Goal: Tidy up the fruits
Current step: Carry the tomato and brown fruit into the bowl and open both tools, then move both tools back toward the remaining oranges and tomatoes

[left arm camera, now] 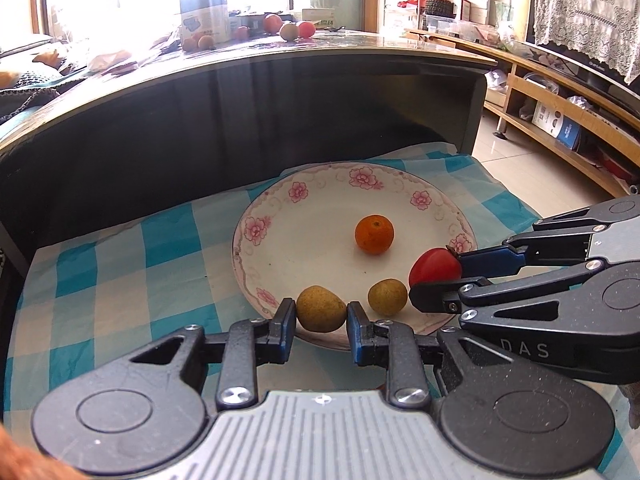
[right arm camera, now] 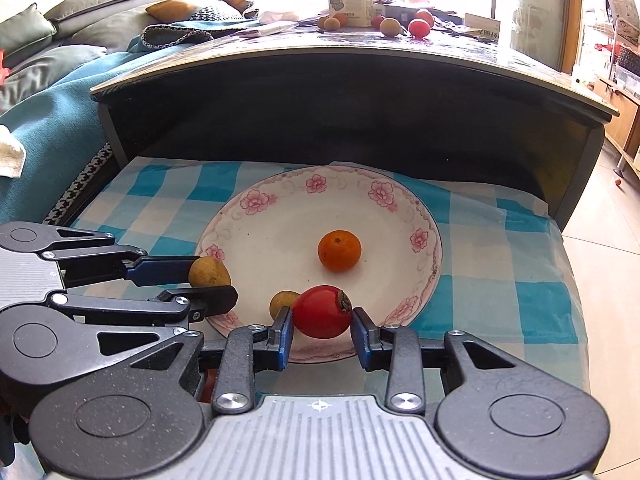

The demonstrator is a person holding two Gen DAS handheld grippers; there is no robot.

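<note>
Two claws meet at the plate's (left arm camera: pixel 256 216) six o'clock rim: left claw (left arm camera: pixel 321 314) grips a yellow-green fruit (left arm camera: pixel 320 309), right claw (right arm camera: pixel 322 322) a red fruit (right arm camera: pixel 322 312). Releasing here, either could roll off or collide.

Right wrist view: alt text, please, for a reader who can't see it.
The right gripper holds a red fruit over the near rim of a floral plate. The left gripper holds a yellow-brown fruit beside it; an orange sits mid-plate.
</note>
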